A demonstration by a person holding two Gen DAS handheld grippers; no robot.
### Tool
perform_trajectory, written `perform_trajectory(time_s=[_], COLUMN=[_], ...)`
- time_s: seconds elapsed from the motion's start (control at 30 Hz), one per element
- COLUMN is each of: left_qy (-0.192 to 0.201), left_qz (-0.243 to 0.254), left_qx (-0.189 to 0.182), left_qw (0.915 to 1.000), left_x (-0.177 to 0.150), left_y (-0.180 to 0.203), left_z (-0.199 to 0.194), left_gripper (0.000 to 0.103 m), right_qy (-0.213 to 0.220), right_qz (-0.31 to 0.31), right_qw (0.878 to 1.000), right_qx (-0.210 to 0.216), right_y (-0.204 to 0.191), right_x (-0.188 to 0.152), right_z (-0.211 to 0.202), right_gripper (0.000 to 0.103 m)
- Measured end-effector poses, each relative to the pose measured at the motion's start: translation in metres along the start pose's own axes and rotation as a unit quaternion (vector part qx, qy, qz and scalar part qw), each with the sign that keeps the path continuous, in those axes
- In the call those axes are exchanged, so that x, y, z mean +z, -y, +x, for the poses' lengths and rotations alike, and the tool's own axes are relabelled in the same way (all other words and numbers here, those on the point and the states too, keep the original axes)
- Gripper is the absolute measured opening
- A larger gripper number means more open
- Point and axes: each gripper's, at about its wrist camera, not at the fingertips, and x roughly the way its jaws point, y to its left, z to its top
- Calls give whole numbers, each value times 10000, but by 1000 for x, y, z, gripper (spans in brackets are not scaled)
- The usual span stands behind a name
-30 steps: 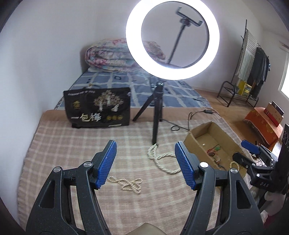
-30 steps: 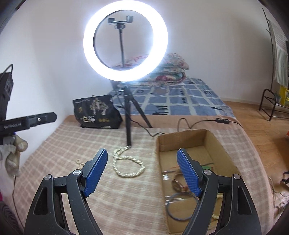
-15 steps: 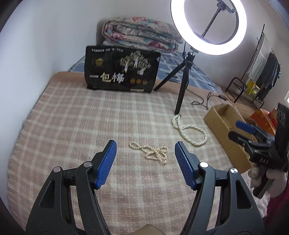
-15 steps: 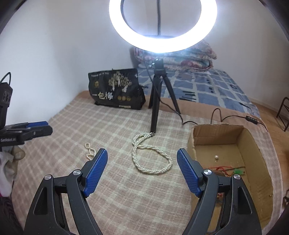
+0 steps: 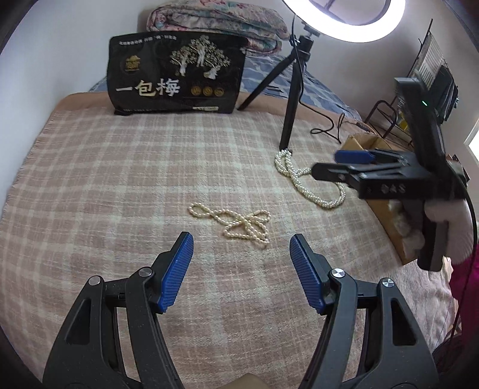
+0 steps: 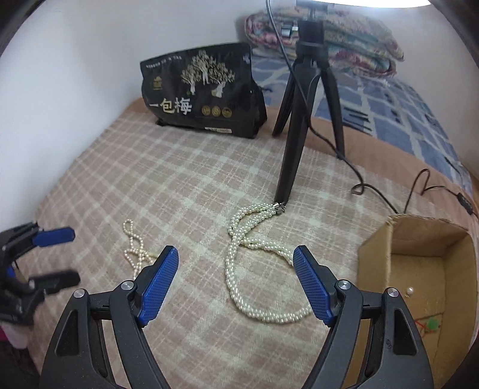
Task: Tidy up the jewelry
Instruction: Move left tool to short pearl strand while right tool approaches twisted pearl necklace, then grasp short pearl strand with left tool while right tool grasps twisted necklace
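A thin cream bead necklace (image 5: 239, 223) lies tangled on the plaid blanket, just ahead of my open, empty left gripper (image 5: 241, 254); it also shows in the right wrist view (image 6: 134, 248). A thick twisted pearl necklace (image 6: 254, 266) lies looped on the blanket, with my open, empty right gripper (image 6: 236, 266) low over its loop. The pearl necklace also shows in the left wrist view (image 5: 305, 182), partly hidden by the right gripper (image 5: 332, 164). A cardboard box (image 6: 419, 257) at the right holds small jewelry pieces.
A ring-light tripod (image 6: 299, 125) stands on the blanket, one foot touching the pearl necklace's clasp; its cable (image 6: 368, 182) trails right. A black printed bag (image 6: 203, 92) stands at the back. Folded quilts (image 5: 215, 21) lie behind. A clothes rack (image 5: 431, 68) stands far right.
Both grippers have moved forward and down toward the blanket. The thin necklace now sits closer to the left gripper, and the pearl necklace now lies between the right gripper's fingers.
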Motion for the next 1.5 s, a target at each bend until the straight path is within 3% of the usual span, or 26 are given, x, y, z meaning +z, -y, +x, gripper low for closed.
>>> perform_trajectory(time_s=[0.23, 0.63, 1.07, 1.17, 1.27, 1.43, 1.5], left_qy=[-230, -284, -393, -350, -326, -295, -284], left_qz=[11, -125, 246, 425, 423, 369, 281], left_qx=[-123, -143, 238, 466, 529, 504, 451], left_qw=[9997, 9994, 9986, 9974, 9972, 9976, 9982], left_x=[-2, 8, 8, 6, 6, 7, 8], left_y=[6, 2, 6, 10, 7, -1, -4], left_z=[25, 46, 76, 78, 76, 76, 75], left_gripper=[69, 69, 69, 58, 44, 19, 12], right_qy=[-278, -535, -818, -858, -847, -761, -715], right_qz=[-59, -44, -146, -242, -254, -54, 23], right_qw=[9996, 9985, 9965, 9959, 9958, 9970, 9974], right_qx=[-28, 143, -43, -157, -235, -157, -90], right_y=[5, 4, -4, -9, -13, -7, -3], right_x=[19, 28, 34, 33, 31, 26, 24], right_z=[25, 60, 79, 82, 83, 76, 73], right_gripper=[79, 79, 79, 77, 66, 29, 19])
